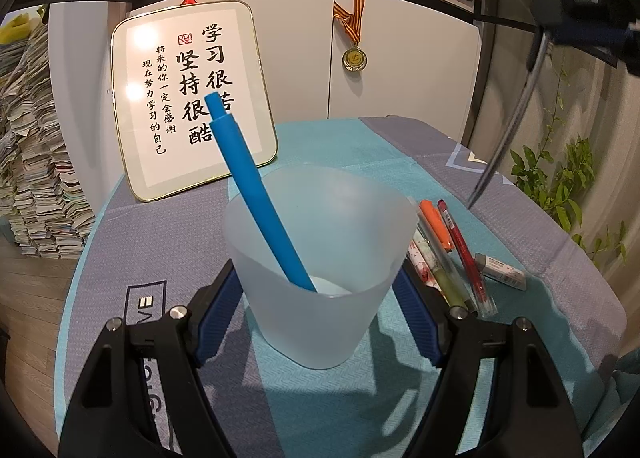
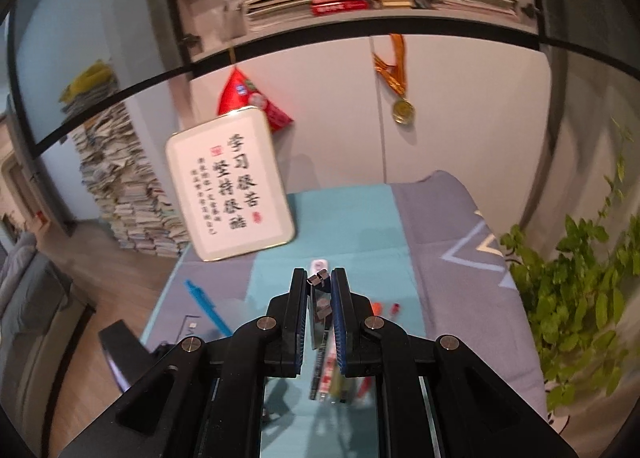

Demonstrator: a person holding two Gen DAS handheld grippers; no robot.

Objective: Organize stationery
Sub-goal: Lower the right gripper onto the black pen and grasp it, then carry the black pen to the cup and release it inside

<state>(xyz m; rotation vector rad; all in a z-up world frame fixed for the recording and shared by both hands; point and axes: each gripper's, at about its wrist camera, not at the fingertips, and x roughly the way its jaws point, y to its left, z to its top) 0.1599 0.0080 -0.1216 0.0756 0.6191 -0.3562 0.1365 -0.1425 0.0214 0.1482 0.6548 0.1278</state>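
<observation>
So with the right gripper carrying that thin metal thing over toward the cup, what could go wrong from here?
1. The thin pointed metal tool hangs point-down from the right gripper; it might slip or jab the table cloth.
2. The translucent plastic cup, in the left gripper, holds a leaning blue pen that could block the drop.

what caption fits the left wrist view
Left gripper clasps a frosted plastic cup holding one blue pen.

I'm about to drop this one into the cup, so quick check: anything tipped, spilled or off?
Nothing is spilled or damaged. The cup stands upright between the left tongs, the blue pen leaning inside. The right tongs pinch a metal pen hanging tip-down above the loose pens and eraser.
</observation>
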